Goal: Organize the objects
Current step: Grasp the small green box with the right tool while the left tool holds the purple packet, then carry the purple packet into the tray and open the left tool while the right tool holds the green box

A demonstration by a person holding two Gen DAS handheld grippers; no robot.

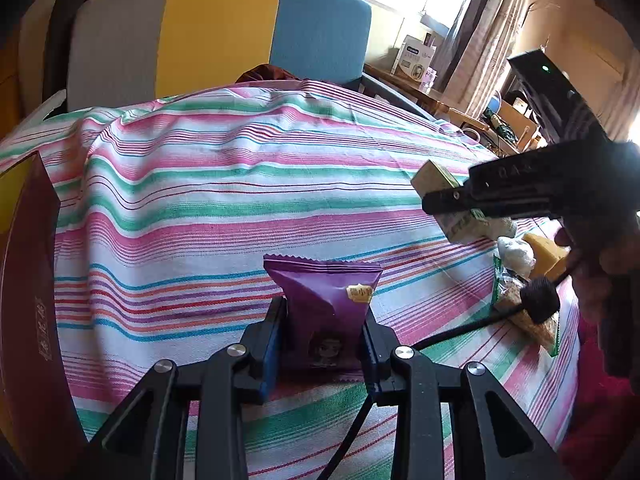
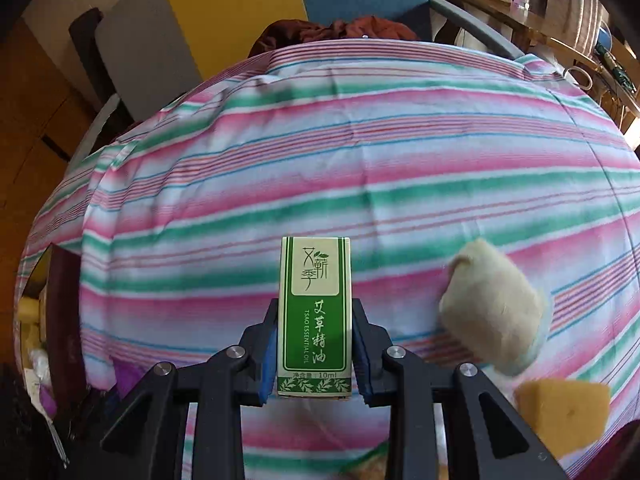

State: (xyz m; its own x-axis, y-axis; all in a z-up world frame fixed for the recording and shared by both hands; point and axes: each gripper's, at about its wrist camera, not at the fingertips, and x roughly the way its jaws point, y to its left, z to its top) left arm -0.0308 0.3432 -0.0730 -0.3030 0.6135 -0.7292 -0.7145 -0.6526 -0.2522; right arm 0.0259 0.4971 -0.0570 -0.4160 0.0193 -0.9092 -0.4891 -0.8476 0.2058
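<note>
My left gripper (image 1: 323,312) is shut on a purple snack packet (image 1: 326,304) and holds it above the striped cloth (image 1: 224,184). My right gripper (image 2: 314,320) is shut on a green and white essential oil box (image 2: 315,312), held upright above the cloth. In the left wrist view the right gripper (image 1: 440,200) shows at the right with the box (image 1: 440,184) in it. A dark red box (image 1: 28,300) stands at the left edge; it also shows in the right wrist view (image 2: 64,320).
A pale fuzzy pad (image 2: 494,308) and a yellow sponge (image 2: 564,412) lie at the right. A clear packet of crackers (image 1: 524,312) and a white wad (image 1: 516,252) lie near them. A grey, yellow and blue chair back (image 1: 216,36) stands behind the table.
</note>
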